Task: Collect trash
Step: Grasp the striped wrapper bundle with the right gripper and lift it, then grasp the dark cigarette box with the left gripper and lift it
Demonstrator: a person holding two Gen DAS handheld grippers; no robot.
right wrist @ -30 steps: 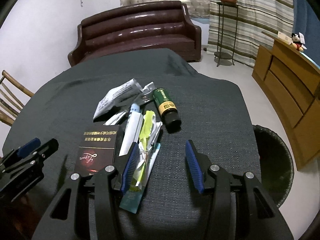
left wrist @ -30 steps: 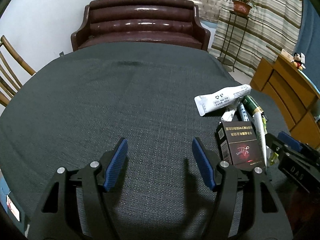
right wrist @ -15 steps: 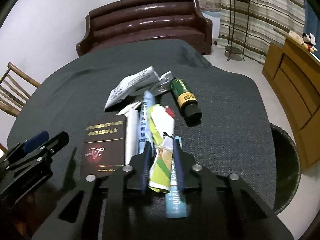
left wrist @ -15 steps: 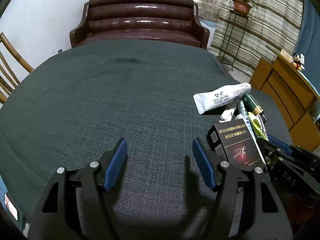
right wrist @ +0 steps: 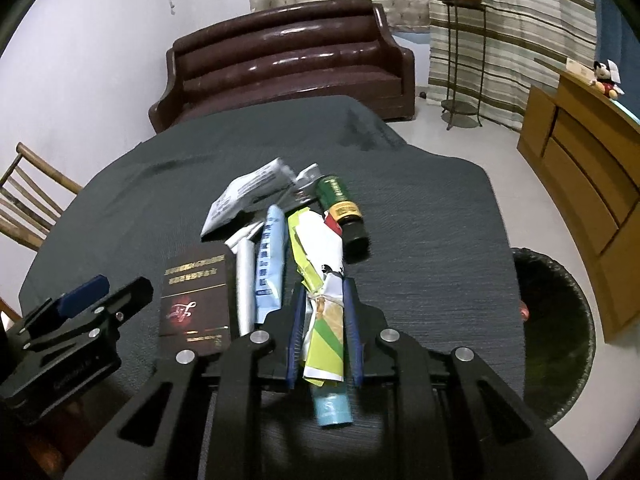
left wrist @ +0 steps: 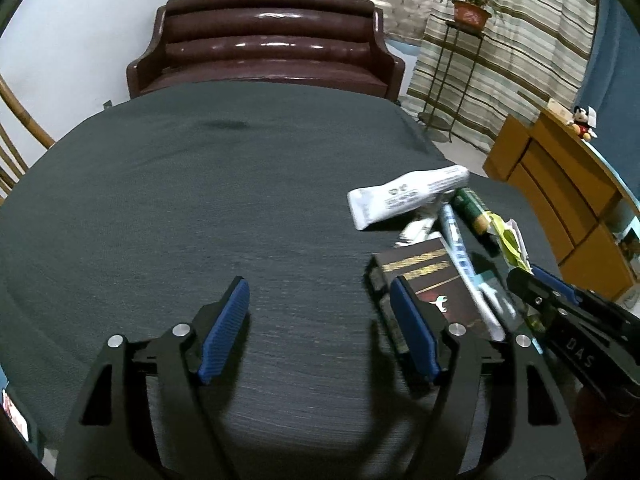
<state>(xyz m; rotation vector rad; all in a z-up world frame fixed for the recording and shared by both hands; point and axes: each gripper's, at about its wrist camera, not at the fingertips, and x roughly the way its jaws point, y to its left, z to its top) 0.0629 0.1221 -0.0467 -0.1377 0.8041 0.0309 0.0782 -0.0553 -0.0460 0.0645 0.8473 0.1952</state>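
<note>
A pile of trash lies on the dark cloth table (right wrist: 420,240): a dark box (right wrist: 196,292), a white tube (right wrist: 248,196), a green bottle (right wrist: 340,208), a blue-and-white packet (right wrist: 270,256) and a slim white tube (right wrist: 245,280). My right gripper (right wrist: 323,292) is shut on a crumpled yellow-green and white wrapper bundle (right wrist: 320,248); a teal strip (right wrist: 332,404) sticks out beneath it. My left gripper (left wrist: 317,284) hovers over bare cloth, jaws opening, nothing between them. The dark box (left wrist: 432,276) lies just beyond its right finger.
A black mesh bin (right wrist: 556,320) stands on the floor off the table's right edge. Behind the table is a brown leather sofa (right wrist: 288,64). A wooden cabinet (right wrist: 580,152) and a plant stand (right wrist: 464,60) are on the right, a wooden chair (right wrist: 28,200) on the left.
My right gripper has shut on the wrapper bundle and raised its far end off the pile. My left gripper has drifted right, close against the dark box, with its jaws slightly wider.
</note>
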